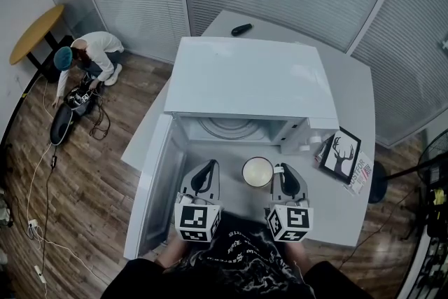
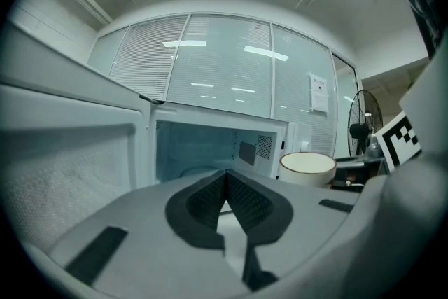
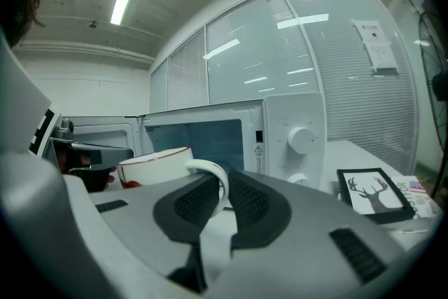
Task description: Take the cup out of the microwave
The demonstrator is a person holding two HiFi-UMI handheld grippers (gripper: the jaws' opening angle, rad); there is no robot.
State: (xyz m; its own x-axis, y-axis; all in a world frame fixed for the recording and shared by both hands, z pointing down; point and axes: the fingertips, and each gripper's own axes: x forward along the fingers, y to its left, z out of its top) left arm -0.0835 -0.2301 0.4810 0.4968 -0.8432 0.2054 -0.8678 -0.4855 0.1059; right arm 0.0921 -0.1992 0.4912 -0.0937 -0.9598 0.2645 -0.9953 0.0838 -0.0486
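Note:
The white cup (image 1: 257,171) with a thin dark rim is outside the white microwave (image 1: 245,77), just in front of its open cavity. My right gripper (image 1: 281,171) is shut on the cup's handle (image 3: 212,181), with the cup's bowl (image 3: 154,164) to the left of its pads. My left gripper (image 1: 208,168) is level with it on the cup's left, shut with nothing between its fingers (image 2: 245,196). From there the cup (image 2: 308,168) shows to the right. The microwave door (image 1: 157,178) hangs open to the left. Whether the cup rests on the table is hidden.
A framed deer picture (image 1: 343,154) and papers lie right of the microwave on the grey table (image 1: 353,80). A black remote (image 1: 241,29) lies at the table's back. A person (image 1: 87,59) crouches on the wooden floor at left, near cables and a round wooden table (image 1: 35,31).

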